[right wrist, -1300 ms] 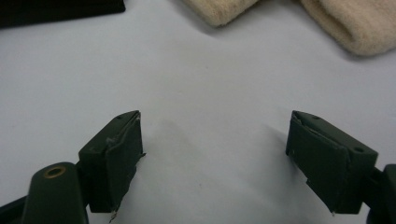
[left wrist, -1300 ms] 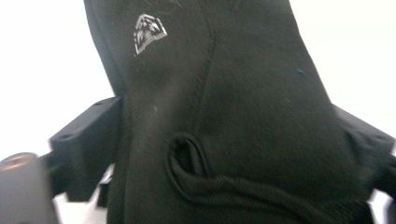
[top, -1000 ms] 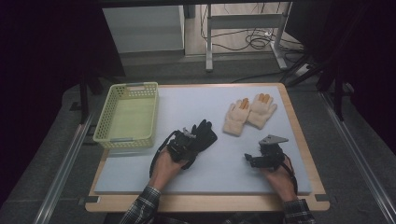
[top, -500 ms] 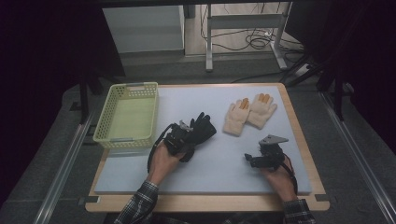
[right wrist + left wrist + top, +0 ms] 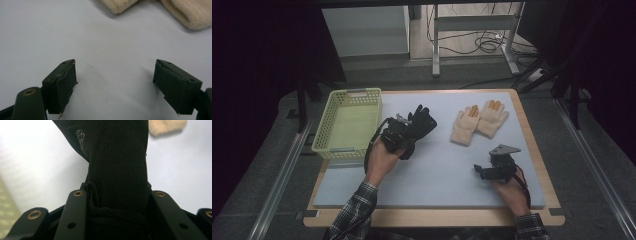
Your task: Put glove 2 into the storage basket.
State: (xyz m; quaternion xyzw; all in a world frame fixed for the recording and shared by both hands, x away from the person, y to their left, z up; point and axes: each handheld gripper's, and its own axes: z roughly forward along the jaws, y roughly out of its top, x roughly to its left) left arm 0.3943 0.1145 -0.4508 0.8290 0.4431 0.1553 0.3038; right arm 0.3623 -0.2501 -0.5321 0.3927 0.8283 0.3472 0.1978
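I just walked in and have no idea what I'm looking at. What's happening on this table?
A person works with a hand-held gripper in each hand. The left gripper is clamped on a black glove, holding it beside a yellow-green basket. The right gripper rests open over the grey mat, holding nothing. A pair of cream gloves lies flat farther back.

Wooden table (image 5: pixel 532 130) with pale blue-grey mat (image 5: pixel 442 170) at frame centre. Dark grey floor (image 5: pixel 277 165) all round. Metal rails (image 5: pixel 274 187) run diagonally at lower left and lower right. Top centre: white cabinet (image 5: pixel 364 30), grey metal frame legs (image 5: pixel 437 45), loose cables (image 5: pixel 484 42) on lit floor. Upper left and upper right corners in deep shadow.
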